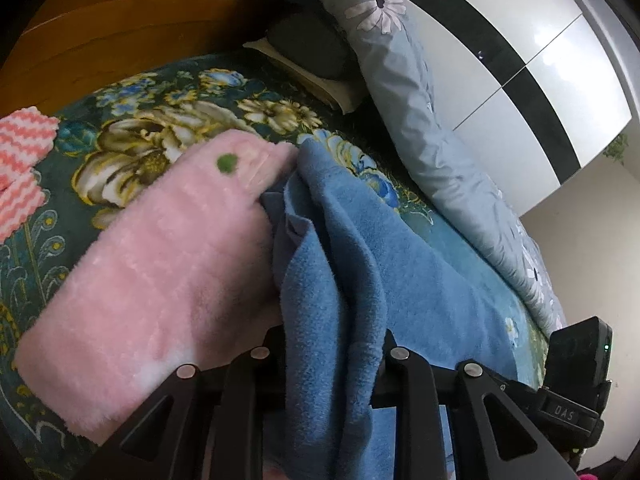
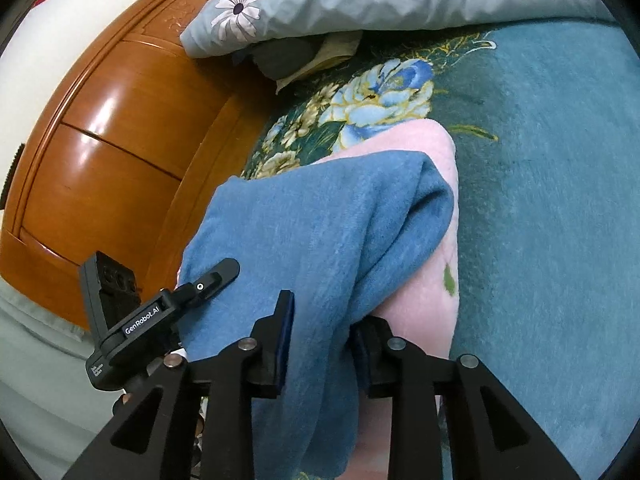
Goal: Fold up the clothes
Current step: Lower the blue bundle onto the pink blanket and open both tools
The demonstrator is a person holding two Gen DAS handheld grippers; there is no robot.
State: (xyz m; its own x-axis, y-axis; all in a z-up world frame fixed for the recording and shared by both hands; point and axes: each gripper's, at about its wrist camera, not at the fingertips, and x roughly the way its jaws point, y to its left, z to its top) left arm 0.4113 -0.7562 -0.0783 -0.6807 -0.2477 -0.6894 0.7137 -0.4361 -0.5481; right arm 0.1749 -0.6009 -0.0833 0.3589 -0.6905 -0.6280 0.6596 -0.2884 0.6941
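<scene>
A blue fleece garment (image 1: 352, 280) hangs bunched between both grippers, above a pink fluffy garment (image 1: 160, 272) that lies on the floral bedspread (image 1: 160, 128). My left gripper (image 1: 332, 344) is shut on the blue garment, with cloth draped over its fingers. My right gripper (image 2: 320, 336) is shut on the same blue garment (image 2: 320, 220), which drapes forward over the pink garment (image 2: 424, 292). The other gripper's black body (image 2: 132, 316) shows at the left of the right wrist view, against the blue cloth.
A pink-and-white zigzag cloth (image 1: 24, 160) lies at the left on the bedspread. A grey-blue flowered quilt (image 1: 420, 92) and a dark pillow (image 1: 308, 40) lie at the bed's head. The wooden headboard (image 2: 112, 128) stands behind, a white-and-black wardrobe (image 1: 520, 60) to the right.
</scene>
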